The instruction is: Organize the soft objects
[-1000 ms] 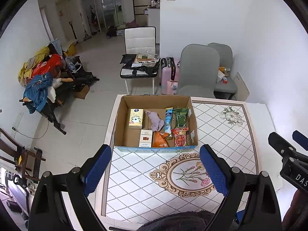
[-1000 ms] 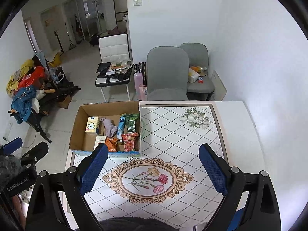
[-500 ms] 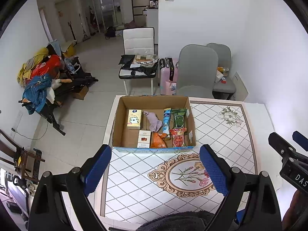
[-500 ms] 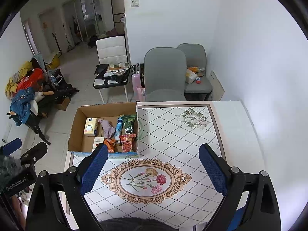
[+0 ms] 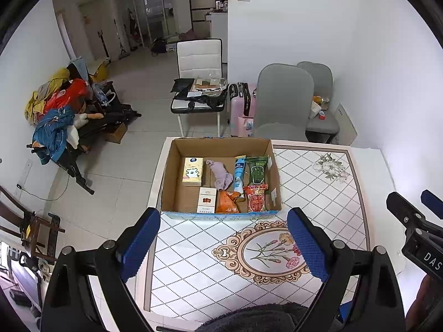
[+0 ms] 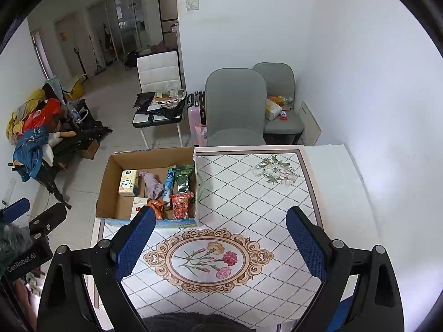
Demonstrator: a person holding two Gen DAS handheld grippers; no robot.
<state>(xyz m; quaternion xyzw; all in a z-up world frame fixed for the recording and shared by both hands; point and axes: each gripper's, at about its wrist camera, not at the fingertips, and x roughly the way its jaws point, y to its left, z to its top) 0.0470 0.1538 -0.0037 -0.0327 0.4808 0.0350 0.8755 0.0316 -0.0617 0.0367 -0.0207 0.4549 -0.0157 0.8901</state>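
Both grippers poised, nothing lifted yet

We hold the left gripper (image 5: pixel 223 244) and right gripper (image 6: pixel 218 244) above the table (image 6: pixel 332 171), jaws spread wide and empty. We judge the sorting barely begun: the cardboard box (image 5: pixel 170 171) at the table's far left corner holds everything: one tissue pack (image 5: pixel 192 171), one purple cloth (image 5: pixel 221 175), one blue tube (image 5: pixel 239 173), one small white box (image 5: pixel 207 199), three snack packets.
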